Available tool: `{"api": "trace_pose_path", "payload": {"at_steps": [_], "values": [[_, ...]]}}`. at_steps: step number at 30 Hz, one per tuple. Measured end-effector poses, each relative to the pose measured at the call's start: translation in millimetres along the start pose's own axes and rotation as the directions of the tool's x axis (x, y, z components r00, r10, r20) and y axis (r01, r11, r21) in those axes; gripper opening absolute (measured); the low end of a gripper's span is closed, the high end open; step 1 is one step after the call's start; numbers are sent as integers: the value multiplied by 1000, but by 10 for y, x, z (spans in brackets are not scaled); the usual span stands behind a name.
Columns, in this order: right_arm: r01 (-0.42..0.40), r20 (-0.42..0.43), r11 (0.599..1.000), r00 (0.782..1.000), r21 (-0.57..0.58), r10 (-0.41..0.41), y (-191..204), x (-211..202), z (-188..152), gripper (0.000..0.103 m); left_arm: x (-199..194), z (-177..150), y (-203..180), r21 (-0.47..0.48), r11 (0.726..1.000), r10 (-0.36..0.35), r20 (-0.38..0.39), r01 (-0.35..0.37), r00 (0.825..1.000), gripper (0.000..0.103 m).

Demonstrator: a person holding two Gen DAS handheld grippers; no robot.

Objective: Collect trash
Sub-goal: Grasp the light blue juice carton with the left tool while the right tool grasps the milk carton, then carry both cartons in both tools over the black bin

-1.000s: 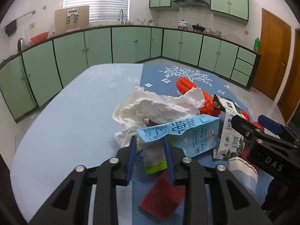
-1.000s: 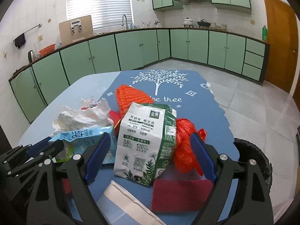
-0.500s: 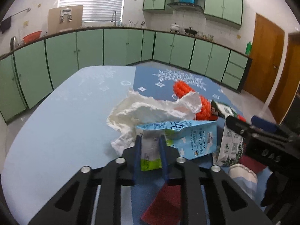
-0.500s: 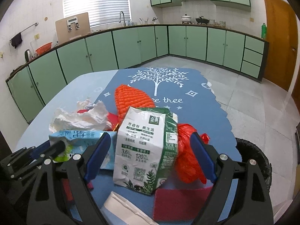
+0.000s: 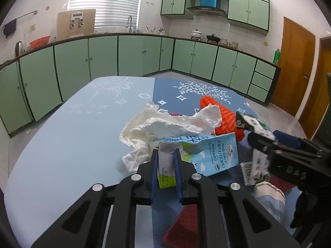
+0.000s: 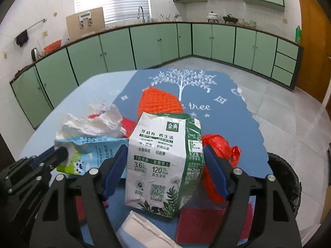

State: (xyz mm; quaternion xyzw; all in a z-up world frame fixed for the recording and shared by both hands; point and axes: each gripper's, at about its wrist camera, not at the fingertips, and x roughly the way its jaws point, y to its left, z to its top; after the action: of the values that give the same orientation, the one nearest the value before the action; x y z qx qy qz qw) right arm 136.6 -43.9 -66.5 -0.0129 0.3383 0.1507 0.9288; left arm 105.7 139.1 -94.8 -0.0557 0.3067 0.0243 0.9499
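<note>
Two cartons: left fingers (image 5: 164, 166) pinch the blue one (image 5: 209, 155); right fingers (image 6: 164, 169), closing, flank the green one (image 6: 163, 161).

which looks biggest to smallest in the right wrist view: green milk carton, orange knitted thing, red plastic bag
1. green milk carton, though nearest the camera
2. orange knitted thing, partly hidden
3. red plastic bag, partly hidden, so the last two are unsure

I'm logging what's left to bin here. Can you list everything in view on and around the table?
blue milk carton: one, light blue, near table edge, crushed
green milk carton: one, white and green, upright, beside the blue one
tissue: one wad, white, behind blue carton
plastic bag: one, red, right of green carton
knitted mat: one, orange, behind cartons
tablecloth: one, two blues
bin: one, black, right of table
left gripper: shut on blue carton
right gripper: closing around green carton
</note>
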Motion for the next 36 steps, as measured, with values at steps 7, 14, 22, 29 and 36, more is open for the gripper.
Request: {"api": "trace_pose_path", "payload": {"at_steps": [7, 14, 22, 29, 36], "values": [[-19, 77, 1000, 997, 10, 18, -84, -328, 108, 72, -107, 7, -14, -2, 1000, 14, 23, -14, 1000, 14], [0, 96, 1000, 995, 28, -3, -231, -518, 84, 72, -242, 0, -80, -4, 1000, 18, 44, -18, 999, 12], [11, 129, 999, 991, 38, -16, -357, -724, 100, 72, -487, 149, -144, -10, 1000, 11, 115, -10, 993, 10], [24, 154, 999, 988, 44, -30, -455, -870, 109, 72, -624, 240, -240, 7, 1000, -4, 152, 3, 988, 9], [31, 165, 998, 986, 56, -39, -519, -955, 85, 72, -622, 254, -316, 8, 1000, -24, 150, 23, 988, 9]]}}
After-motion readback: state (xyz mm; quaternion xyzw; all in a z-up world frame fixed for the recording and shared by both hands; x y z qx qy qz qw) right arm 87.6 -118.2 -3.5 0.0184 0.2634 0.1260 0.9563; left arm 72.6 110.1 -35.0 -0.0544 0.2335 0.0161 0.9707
